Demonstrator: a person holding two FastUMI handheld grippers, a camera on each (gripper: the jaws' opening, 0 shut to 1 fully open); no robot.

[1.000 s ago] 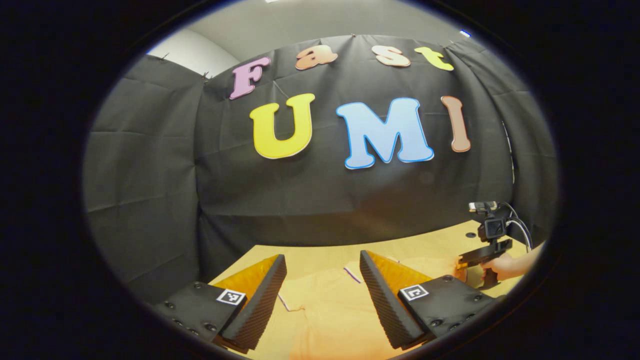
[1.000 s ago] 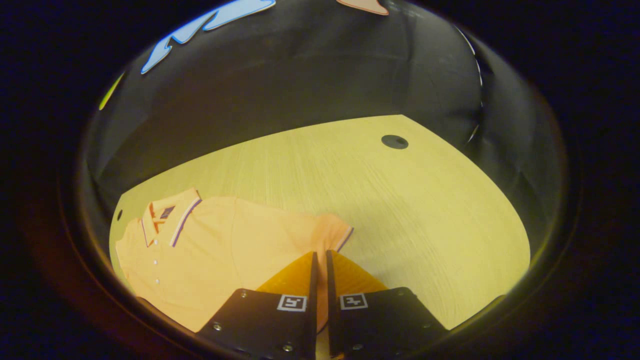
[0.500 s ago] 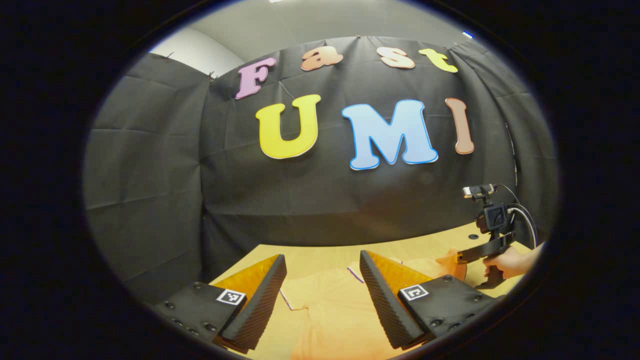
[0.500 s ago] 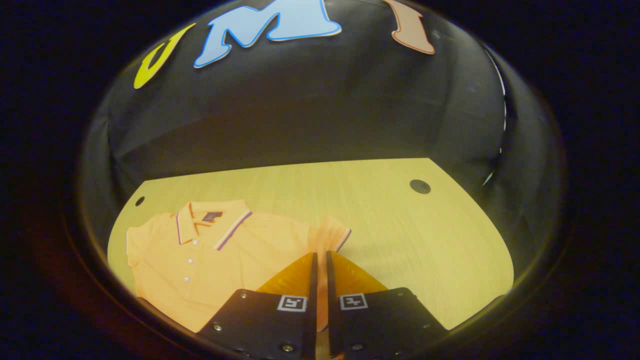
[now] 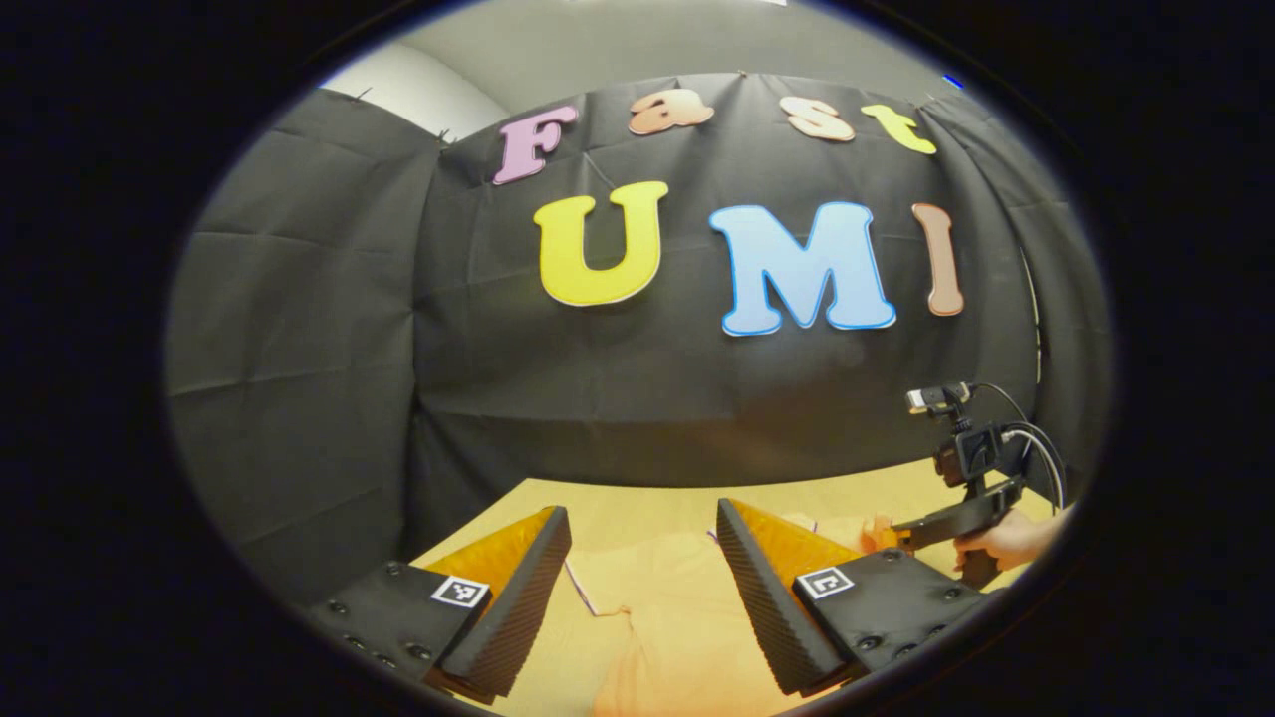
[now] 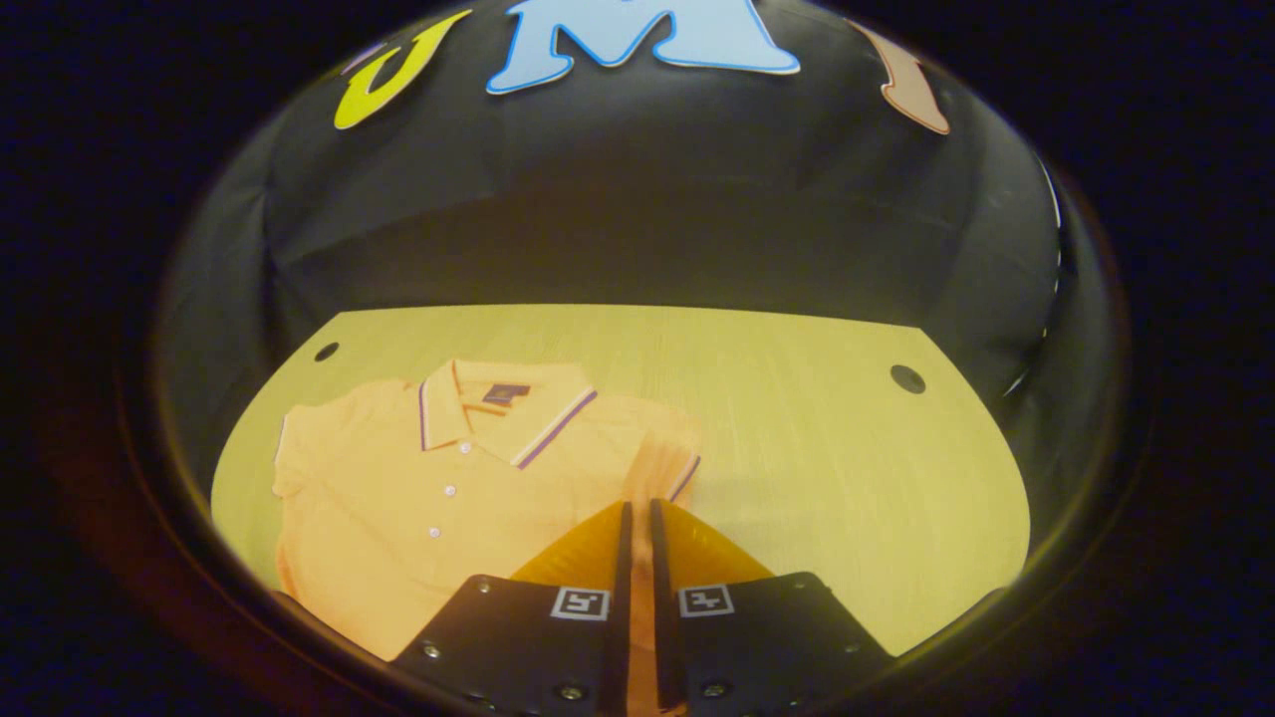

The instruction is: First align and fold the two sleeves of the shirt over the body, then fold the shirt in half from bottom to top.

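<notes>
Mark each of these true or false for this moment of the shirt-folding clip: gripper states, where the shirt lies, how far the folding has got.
1. The left gripper is open. True.
2. The right gripper is wide open above bare table. False: its fingers are nearly together with the shirt's sleeve between them.
3. The orange polo shirt lies front up on the wooden table. True: collar and buttons show.
4. The shirt is already folded in half from bottom to top. False: its body lies spread flat.
5. A hand holds the right gripper, seen in the left gripper view. True.
</notes>
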